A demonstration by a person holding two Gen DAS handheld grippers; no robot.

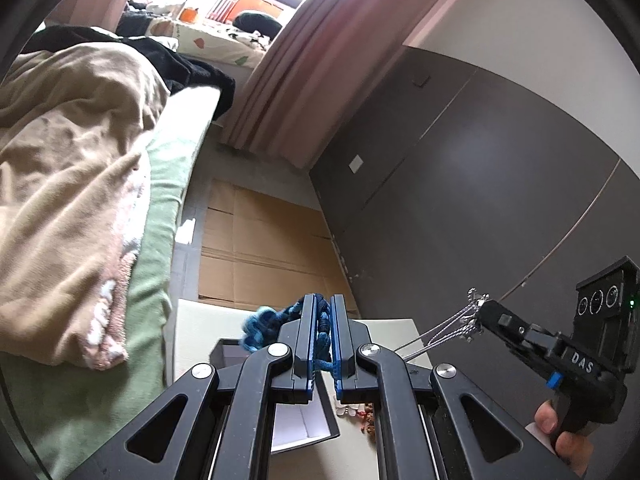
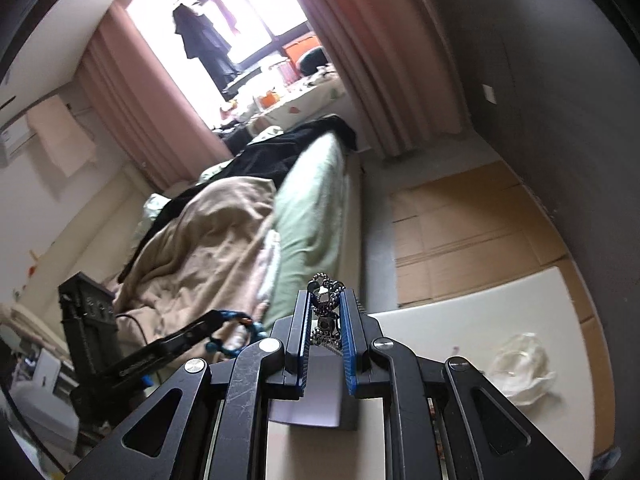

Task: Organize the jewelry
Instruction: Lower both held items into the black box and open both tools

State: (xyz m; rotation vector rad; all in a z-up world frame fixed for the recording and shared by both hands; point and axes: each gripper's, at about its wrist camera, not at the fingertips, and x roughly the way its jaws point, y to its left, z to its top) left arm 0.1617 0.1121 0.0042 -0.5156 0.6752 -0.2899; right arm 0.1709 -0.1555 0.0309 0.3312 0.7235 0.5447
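My left gripper (image 1: 322, 304) is shut on a blue braided bracelet (image 1: 322, 328), whose loops bunch to the left of the fingers (image 1: 260, 326). It is held above a dark open box (image 1: 296, 420) on a white table (image 1: 192, 328). My right gripper (image 2: 325, 300) is shut on a silver ball-chain necklace (image 2: 326, 304); in the left wrist view its chain strands (image 1: 444, 330) run taut down from the right gripper (image 1: 478, 310). The left gripper with the bracelet (image 2: 236, 334) shows at the left in the right wrist view.
A bed with a beige blanket (image 1: 68, 184) and green sheet lies left of the table. Flattened cardboard (image 1: 264, 240) covers the floor beyond. A dark wall (image 1: 480, 184) is at the right. A crumpled clear bag (image 2: 520, 364) lies on the table (image 2: 460, 320). Small trinkets (image 1: 362, 416) lie beside the box.
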